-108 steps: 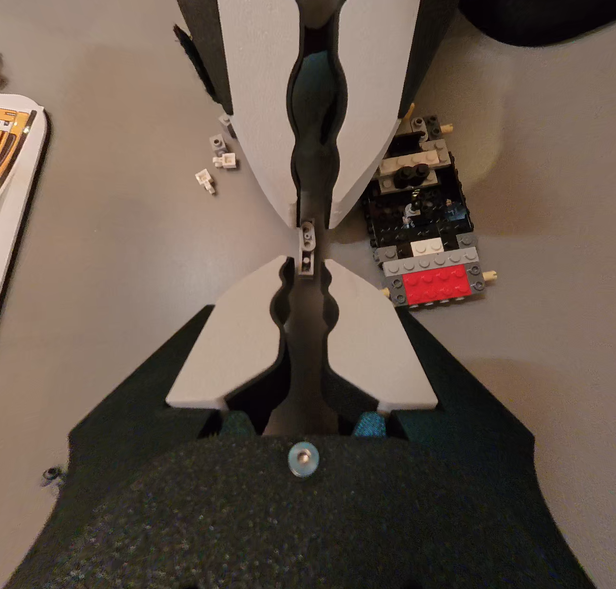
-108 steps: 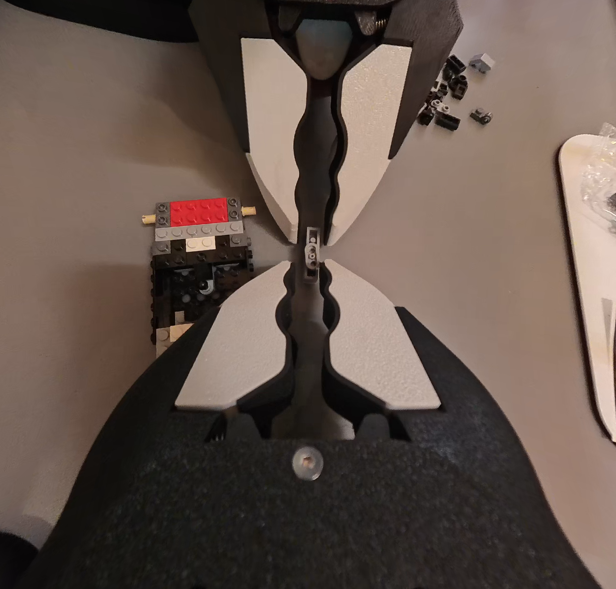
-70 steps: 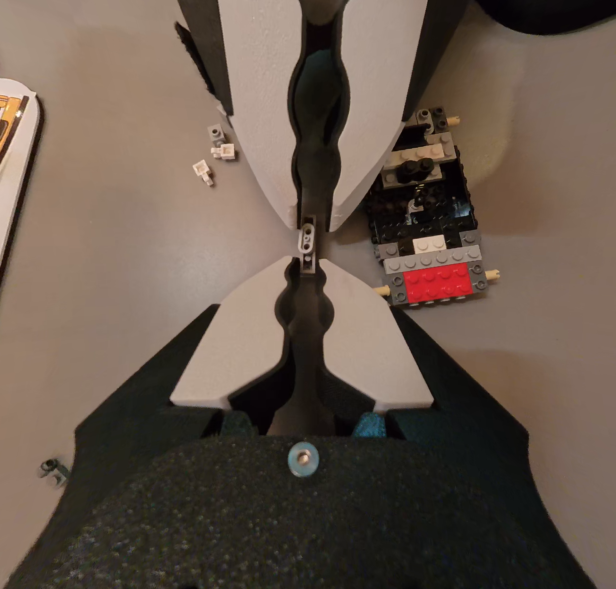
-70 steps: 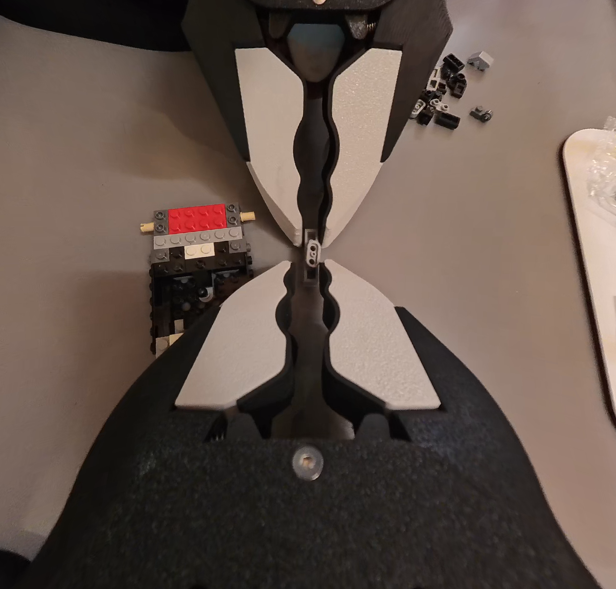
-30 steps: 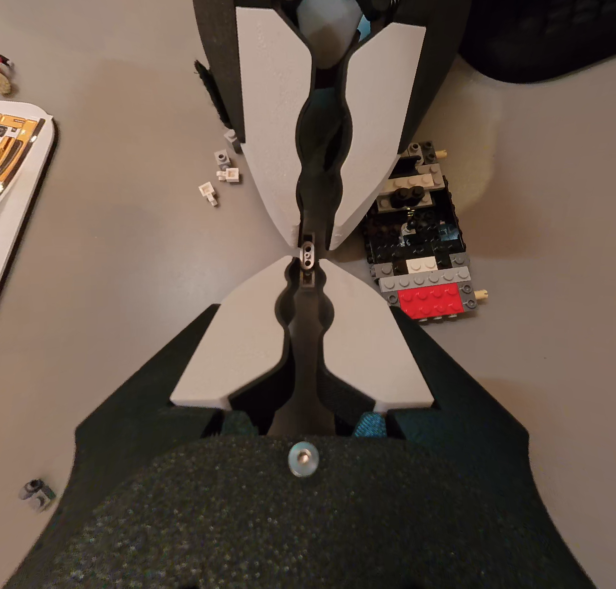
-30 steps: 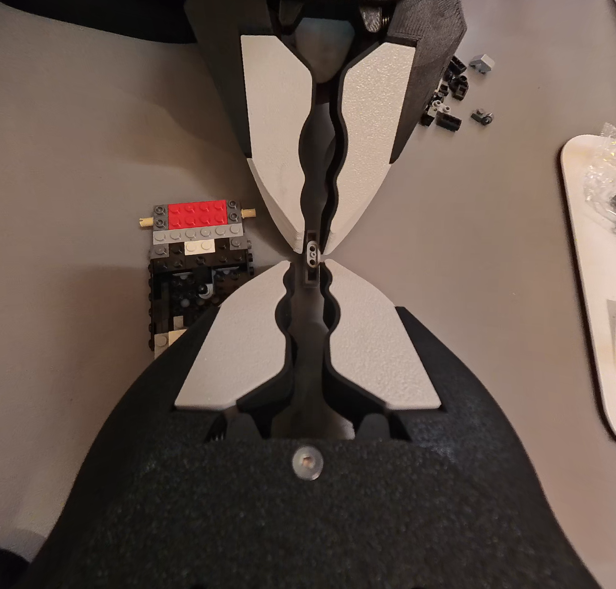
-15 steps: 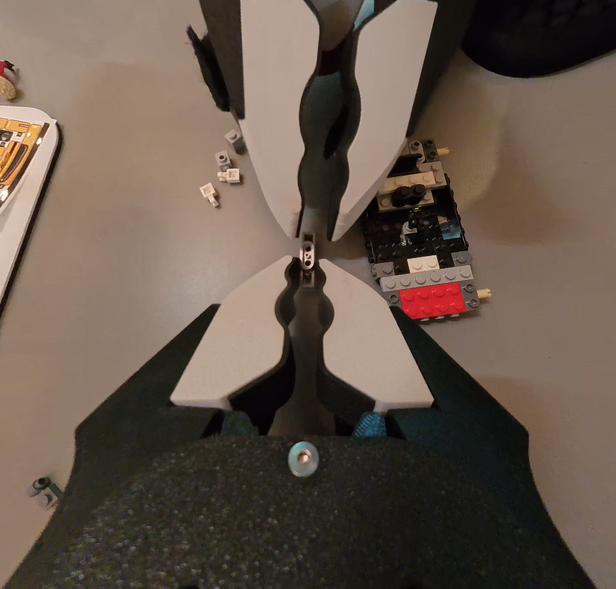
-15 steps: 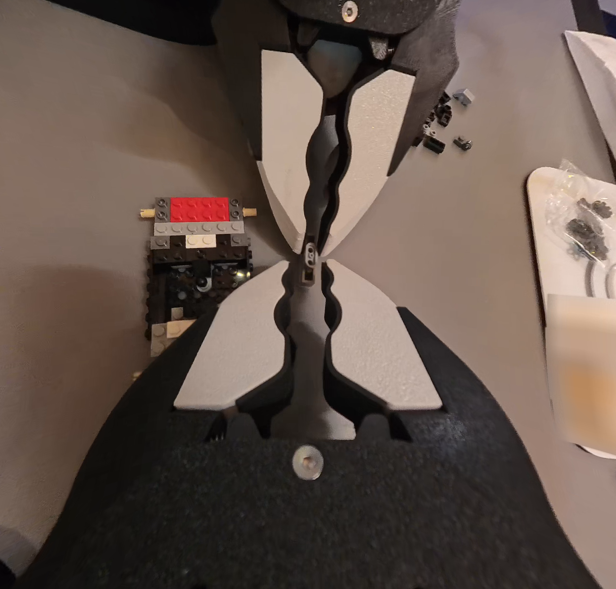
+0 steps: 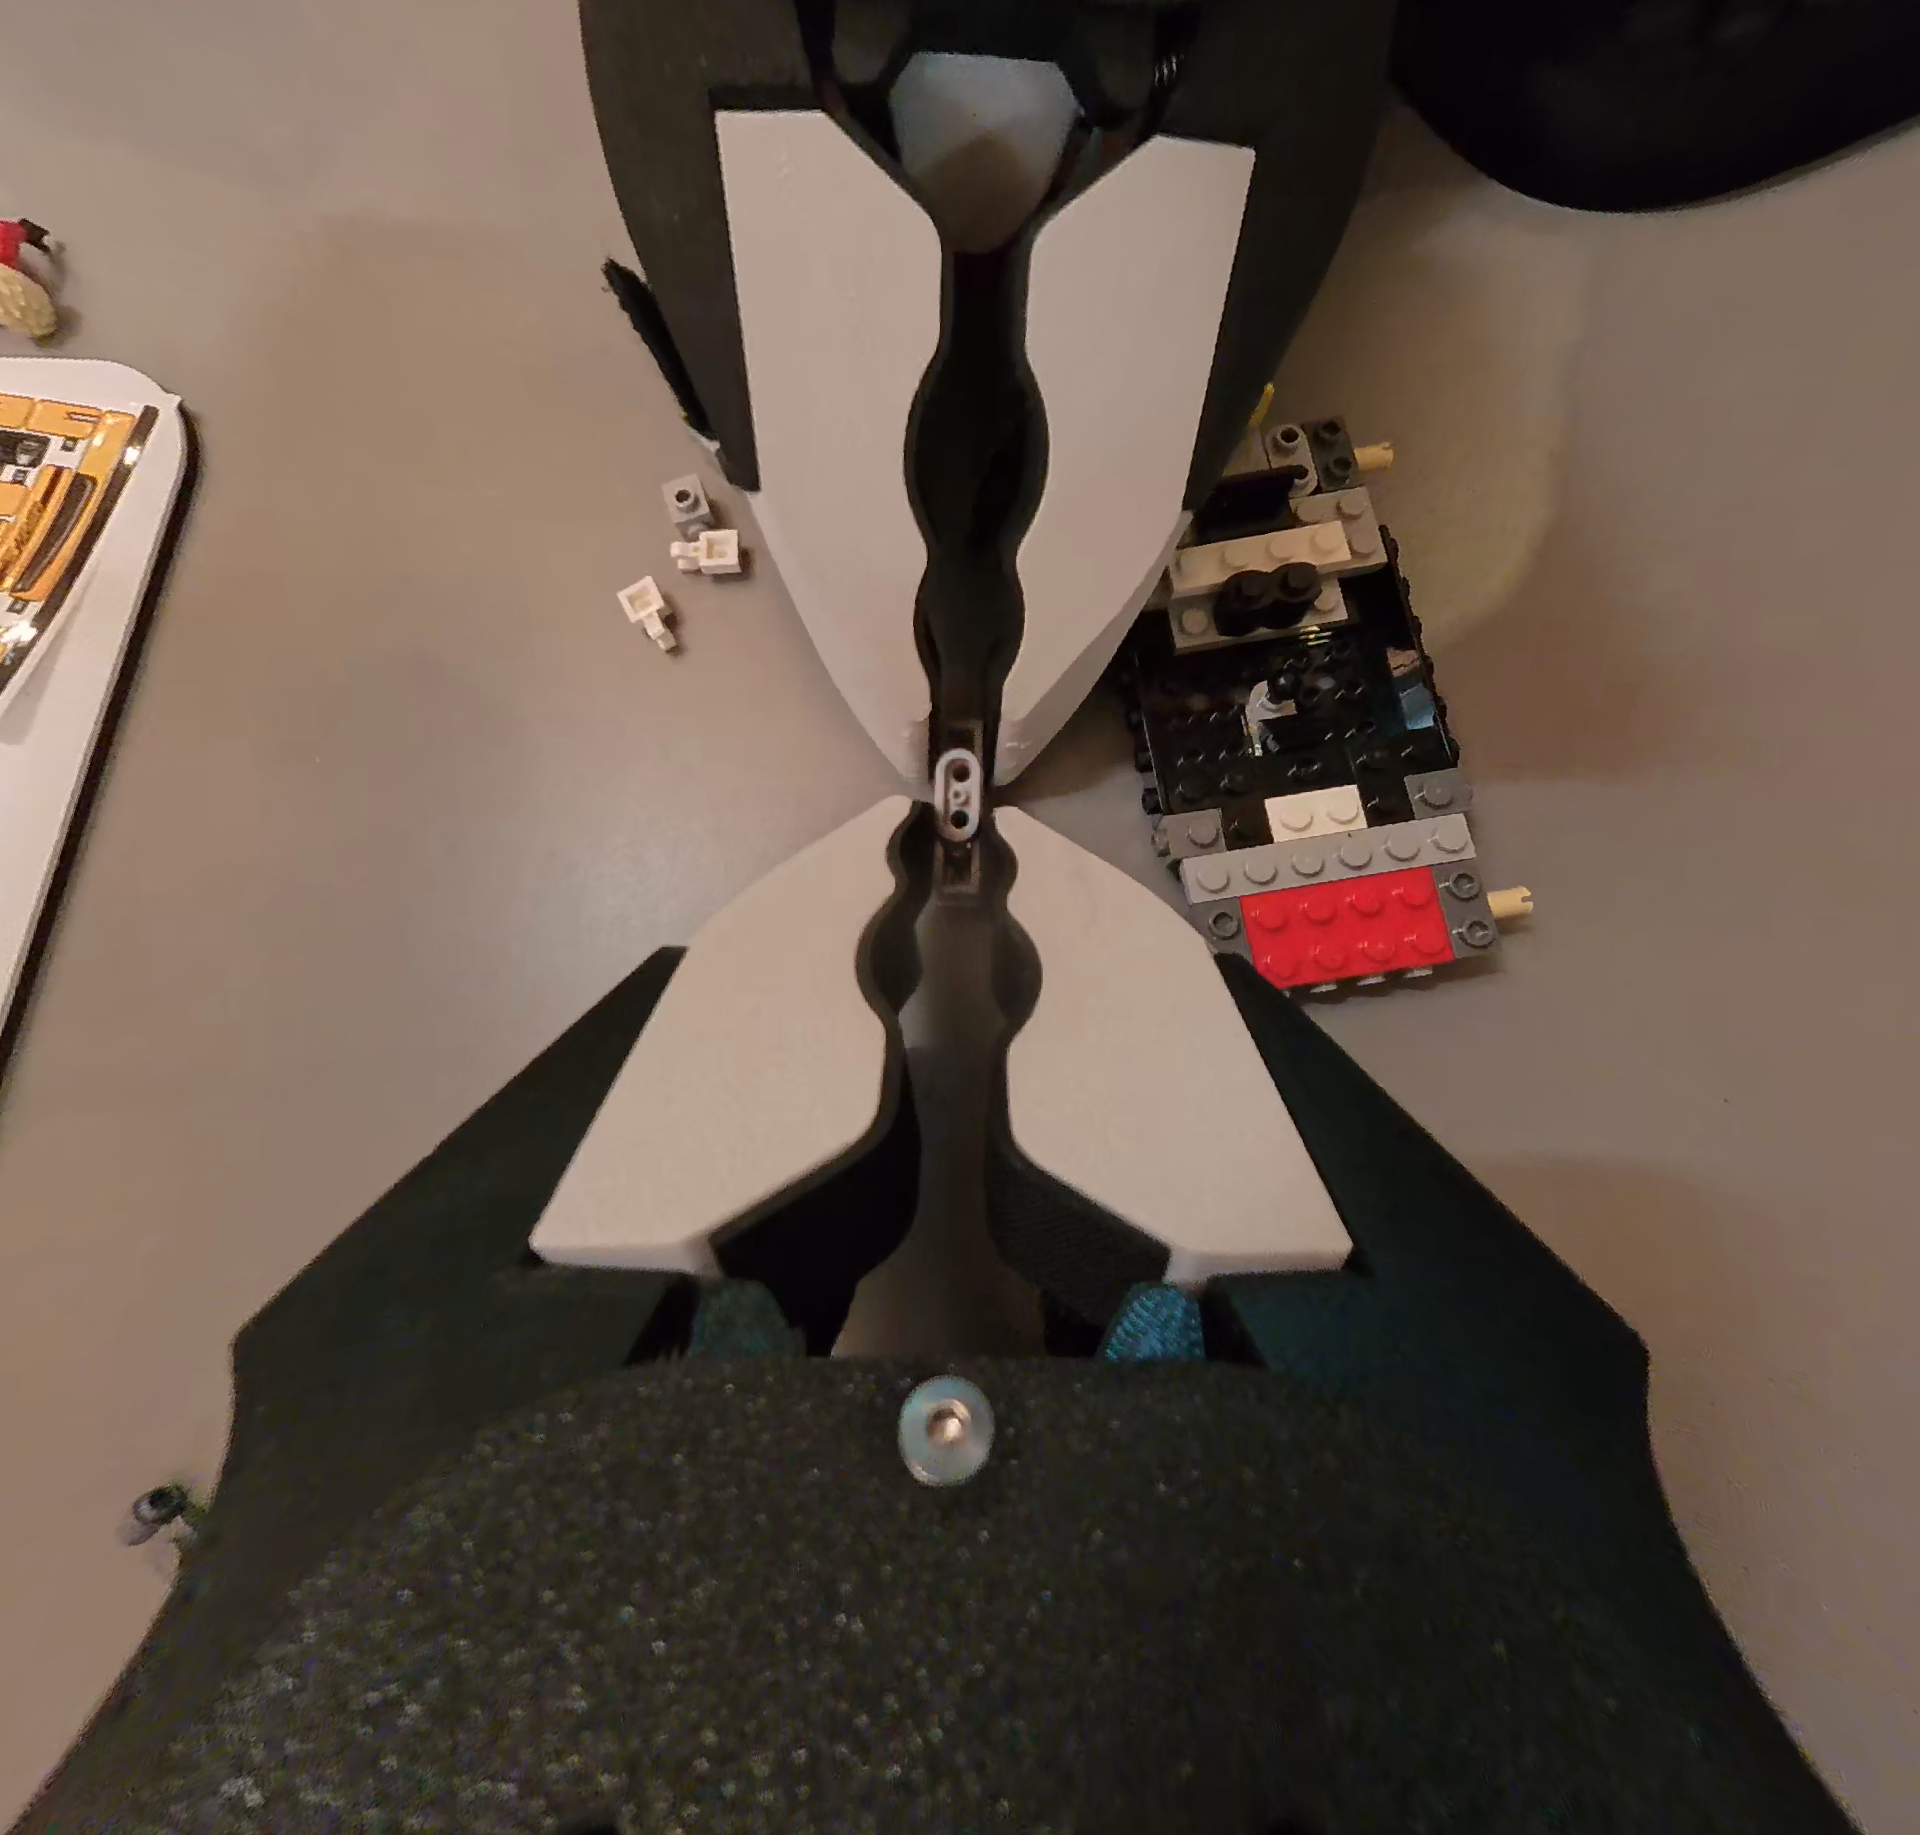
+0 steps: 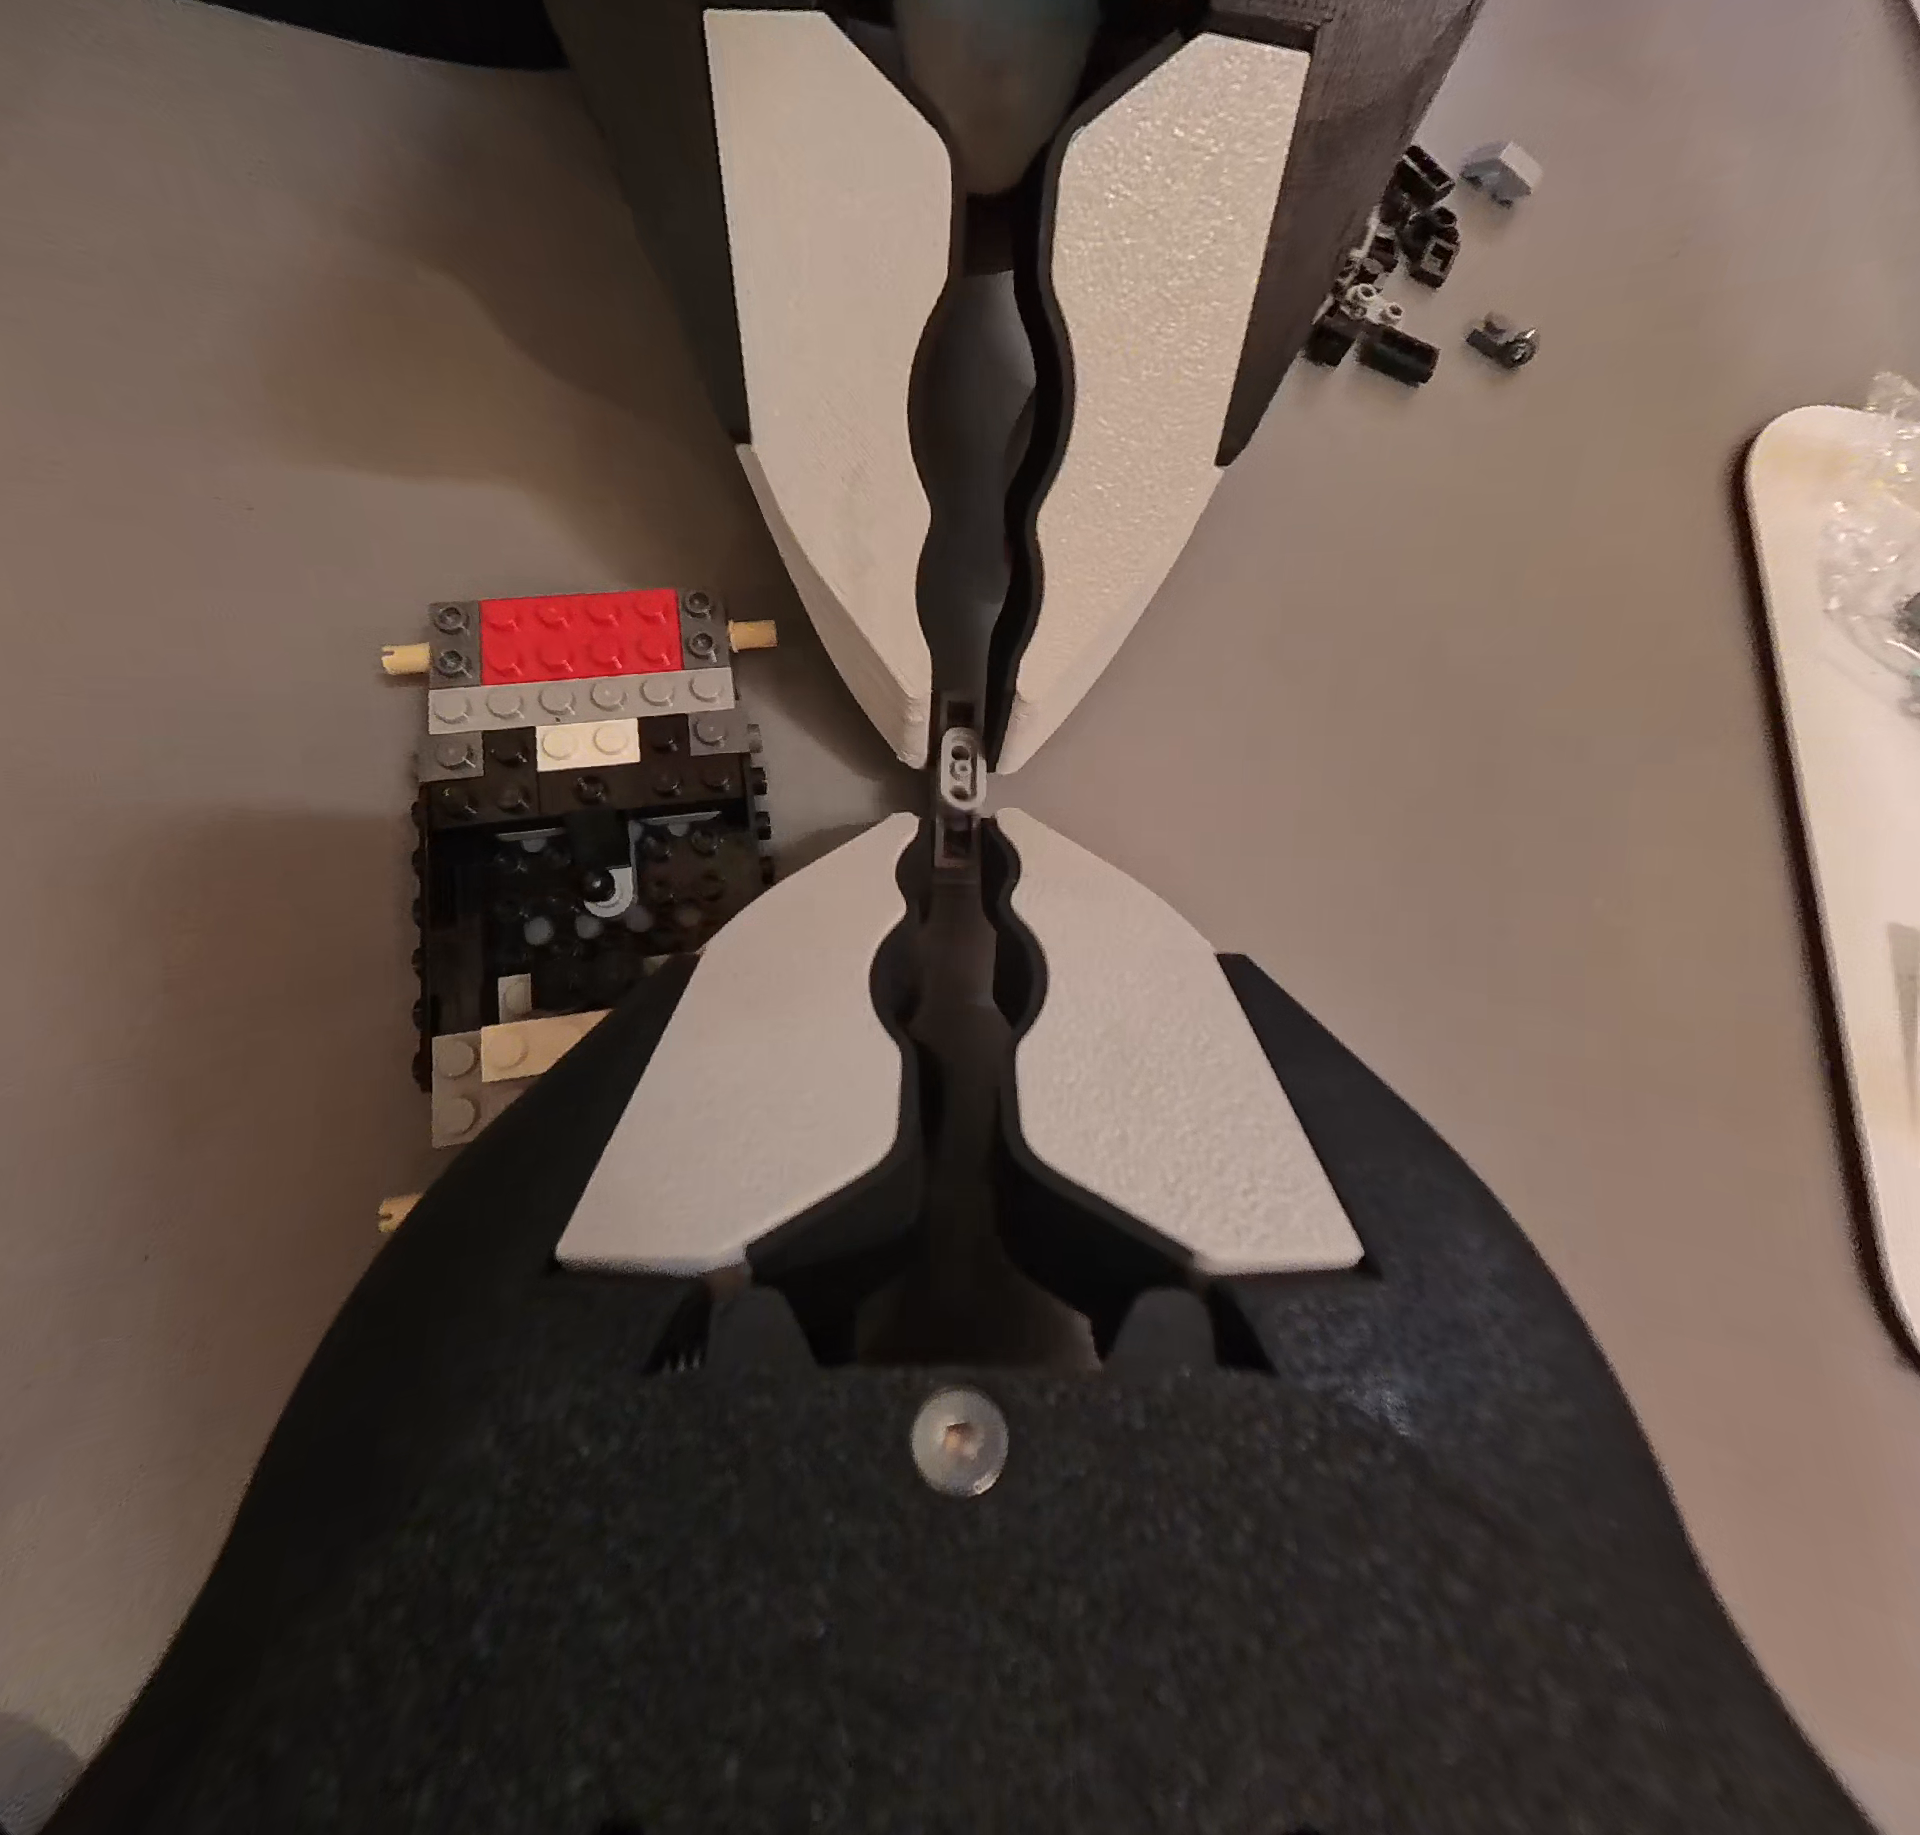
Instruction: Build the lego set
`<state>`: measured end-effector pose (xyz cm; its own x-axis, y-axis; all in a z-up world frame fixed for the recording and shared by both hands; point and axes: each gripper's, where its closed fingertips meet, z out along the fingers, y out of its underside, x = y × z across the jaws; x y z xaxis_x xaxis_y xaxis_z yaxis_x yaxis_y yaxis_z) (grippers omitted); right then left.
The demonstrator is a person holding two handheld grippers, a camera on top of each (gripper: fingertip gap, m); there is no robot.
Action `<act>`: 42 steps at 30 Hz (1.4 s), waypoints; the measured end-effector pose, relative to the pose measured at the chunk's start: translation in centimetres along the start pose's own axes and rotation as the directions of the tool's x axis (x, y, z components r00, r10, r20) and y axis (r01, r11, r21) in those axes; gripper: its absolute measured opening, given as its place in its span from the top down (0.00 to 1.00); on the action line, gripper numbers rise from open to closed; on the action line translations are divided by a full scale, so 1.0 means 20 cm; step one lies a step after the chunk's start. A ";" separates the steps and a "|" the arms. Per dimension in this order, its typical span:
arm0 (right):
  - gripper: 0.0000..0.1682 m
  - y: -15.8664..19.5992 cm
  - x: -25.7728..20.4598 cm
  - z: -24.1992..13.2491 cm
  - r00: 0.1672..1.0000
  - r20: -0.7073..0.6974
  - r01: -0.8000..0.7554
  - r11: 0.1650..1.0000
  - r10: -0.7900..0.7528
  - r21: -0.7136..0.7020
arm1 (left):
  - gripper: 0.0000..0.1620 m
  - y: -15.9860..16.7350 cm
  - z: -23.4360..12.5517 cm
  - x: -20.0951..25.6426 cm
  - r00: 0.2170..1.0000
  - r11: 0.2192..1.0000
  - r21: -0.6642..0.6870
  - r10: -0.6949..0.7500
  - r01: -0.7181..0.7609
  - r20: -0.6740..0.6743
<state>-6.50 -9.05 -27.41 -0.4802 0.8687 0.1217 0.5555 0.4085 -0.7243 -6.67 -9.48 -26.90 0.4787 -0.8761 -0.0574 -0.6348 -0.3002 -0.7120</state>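
A partly built lego car with a red plate at one end and black and grey plates lies on the grey table. My left gripper and my right gripper meet tip to tip above the table beside the car. Both are shut on the same small grey lego piece, each pinching one end. In the left wrist view the right gripper comes in from the top. In the right wrist view the left gripper comes in from the top.
Small white and grey loose pieces lie left of the grippers. A white tray with a booklet is at the far left. Several dark loose pieces and a white tray with a plastic bag lie to the right. A dark object sits behind the car. My left and right fingertips are right by each other.
Both grippers stay shut on the small grey piece. The right gripper has tilted and come back level, and the light grey part of the piece has turned to face the cameras.
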 end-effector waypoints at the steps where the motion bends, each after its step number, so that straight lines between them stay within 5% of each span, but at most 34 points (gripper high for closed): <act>1: 0.95 0.00 0.00 0.00 1.000 0.006 -0.003 1.000 0.003 0.004 | 0.95 0.00 0.00 0.00 1.000 1.000 -0.002 0.002 -0.002 -0.004; 15: 0.95 -0.02 0.00 -0.04 1.000 0.015 -0.017 0.999 0.016 0.036 | 0.89 -0.01 -0.05 0.00 1.000 1.000 0.030 -0.003 0.003 -0.017; 25: 0.95 -0.09 0.02 -0.20 0.995 0.071 -0.077 0.995 0.073 0.069 | 0.82 -0.26 -0.21 -0.03 0.951 0.935 0.229 0.225 -0.272 0.213; 42: 0.96 -0.23 -0.08 -0.40 0.905 0.383 -0.236 0.968 0.186 0.087 | 0.77 -0.41 -0.20 0.10 0.732 0.779 0.098 0.527 -0.619 0.433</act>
<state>-2.88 -10.17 -18.83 -0.5908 0.7548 -0.2848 0.5918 0.1655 -0.7889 -3.08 -10.30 -18.38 0.2786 -0.6356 -0.7200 -0.7317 0.3451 -0.5878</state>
